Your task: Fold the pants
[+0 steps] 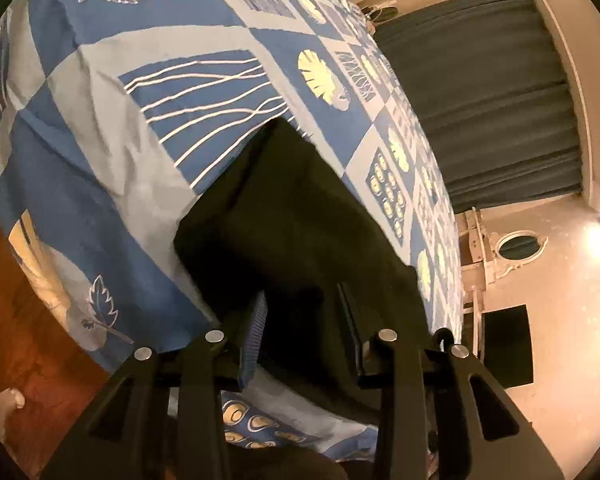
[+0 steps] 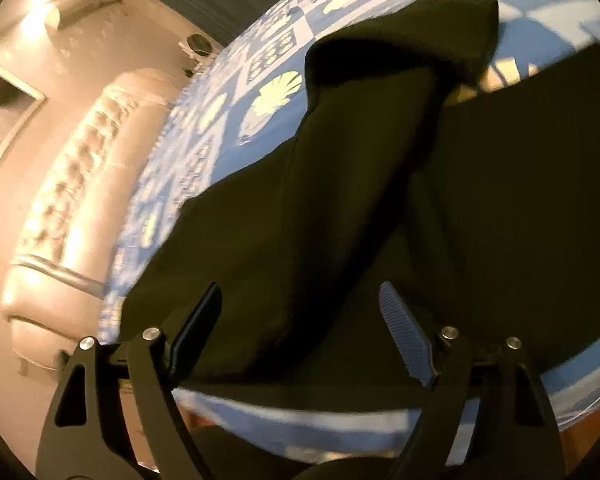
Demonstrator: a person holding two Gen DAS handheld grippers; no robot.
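Pants (image 1: 300,216), dark and flat, lie on the bed's blue patterned cover (image 1: 112,152), near its close edge. From my left claw (image 1: 304,320) I see their outline plainly: one straight side running up to a corner far out on the cover, and a squared end at the left. Left of that end the cover lies open and only lightly creased, right out to where it drops off toward the wooden floor (image 1: 24,320). My left claw stands partly open, with dark cloth lying in the gap; I cannot tell whether the pads touch it. To its right, past the bed's far edge, hangs a dark curtain (image 1: 480,100).

From my right claw (image 2: 300,320) the pants (image 2: 340,168) fill most of the view, with a raised fold (image 2: 404,36) standing up at the far end. My right claw is spread wide above the cloth, gripping nothing. On its left a strip of bare cover (image 2: 204,128) runs alongside a pale tufted headboard (image 2: 80,184).
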